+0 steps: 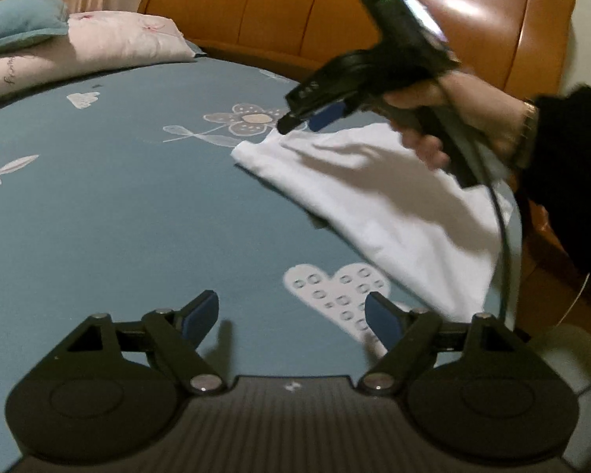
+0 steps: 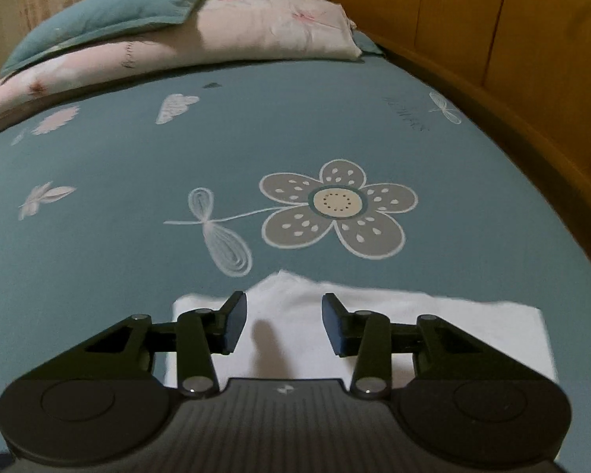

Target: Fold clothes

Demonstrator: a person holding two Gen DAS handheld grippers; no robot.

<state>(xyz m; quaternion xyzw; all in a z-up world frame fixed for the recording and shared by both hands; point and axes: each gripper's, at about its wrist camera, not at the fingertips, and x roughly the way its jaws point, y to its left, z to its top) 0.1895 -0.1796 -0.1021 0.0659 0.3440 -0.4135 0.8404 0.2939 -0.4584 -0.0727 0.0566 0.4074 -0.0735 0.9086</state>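
While the folded white cotton garment (image 1: 378, 201) lies flat on the teal bed sheet with flower and heart prints (image 1: 138, 205), near the bed's edge by the orange wooden headboard (image 1: 374, 12), both tools sit empty. Left gripper (image 1: 291, 315) has its fingers spread wide over the sheet, garment off at 2 o'clock. Right gripper (image 2: 283, 323) hovers right above the garment, fingers apart too, printed flower at 12 o'clock.
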